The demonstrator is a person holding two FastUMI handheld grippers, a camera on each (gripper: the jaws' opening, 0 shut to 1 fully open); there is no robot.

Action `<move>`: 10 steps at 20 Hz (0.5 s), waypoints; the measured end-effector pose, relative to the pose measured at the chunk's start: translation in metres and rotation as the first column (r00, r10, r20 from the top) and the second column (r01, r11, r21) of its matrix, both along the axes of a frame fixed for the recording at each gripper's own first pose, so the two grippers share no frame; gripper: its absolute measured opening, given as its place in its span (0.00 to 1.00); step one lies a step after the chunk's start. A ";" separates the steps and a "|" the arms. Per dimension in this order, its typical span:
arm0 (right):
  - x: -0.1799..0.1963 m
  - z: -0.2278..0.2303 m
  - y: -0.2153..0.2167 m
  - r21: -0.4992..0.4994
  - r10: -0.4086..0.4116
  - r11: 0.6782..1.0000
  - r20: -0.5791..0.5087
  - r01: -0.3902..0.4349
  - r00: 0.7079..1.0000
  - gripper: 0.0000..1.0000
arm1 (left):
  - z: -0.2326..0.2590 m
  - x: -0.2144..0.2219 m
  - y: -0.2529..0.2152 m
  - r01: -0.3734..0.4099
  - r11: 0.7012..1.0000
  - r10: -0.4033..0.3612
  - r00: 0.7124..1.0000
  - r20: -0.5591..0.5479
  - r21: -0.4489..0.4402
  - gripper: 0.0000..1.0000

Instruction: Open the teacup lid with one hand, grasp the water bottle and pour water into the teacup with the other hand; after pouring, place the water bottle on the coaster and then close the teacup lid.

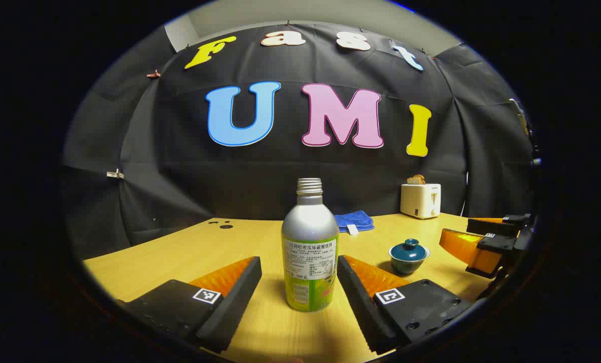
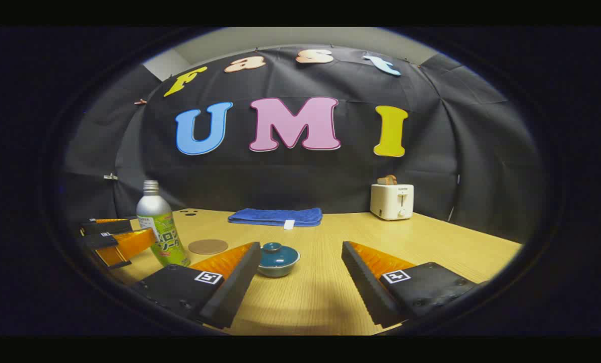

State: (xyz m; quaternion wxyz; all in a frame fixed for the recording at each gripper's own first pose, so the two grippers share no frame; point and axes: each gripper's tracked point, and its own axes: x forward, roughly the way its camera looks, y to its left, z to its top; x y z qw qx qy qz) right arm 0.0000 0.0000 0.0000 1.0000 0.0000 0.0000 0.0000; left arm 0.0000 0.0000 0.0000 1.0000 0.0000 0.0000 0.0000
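Note:
A silver bottle (image 1: 310, 252) with a green label and a bare threaded neck stands upright on the wooden table (image 1: 179, 252). It is between the fingers of my left gripper (image 1: 298, 264), which is open, with a gap on both sides. In the right gripper view the bottle (image 2: 161, 227) stands at the left beside the left gripper (image 2: 124, 234). A teal teacup (image 2: 277, 259) with its lid on sits just ahead of my open right gripper (image 2: 300, 252), close to its left finger. The round brown coaster (image 2: 208, 246) lies between bottle and teacup.
A folded blue cloth (image 2: 276, 217) lies at the back of the table (image 2: 456, 242). A white toaster (image 2: 392, 201) with toast in it stands at the back right. In the left gripper view the teacup (image 1: 409, 256) and right gripper (image 1: 474, 234) are to the right.

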 end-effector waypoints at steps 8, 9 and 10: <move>-0.001 0.000 0.000 0.000 0.000 1.000 0.000 0.000 1.000 0.99 | 0.000 -0.001 -0.001 0.009 1.000 -0.009 1.000 0.000 0.001 0.95; -0.001 0.000 0.000 0.000 0.000 1.000 0.000 0.000 1.000 0.99 | -0.001 -0.001 -0.001 0.009 1.000 -0.009 1.000 0.000 0.001 0.95; 0.000 0.000 0.000 0.000 0.000 1.000 0.000 0.000 1.000 0.99 | -0.001 -0.001 -0.002 0.009 1.000 -0.009 1.000 0.000 0.000 0.95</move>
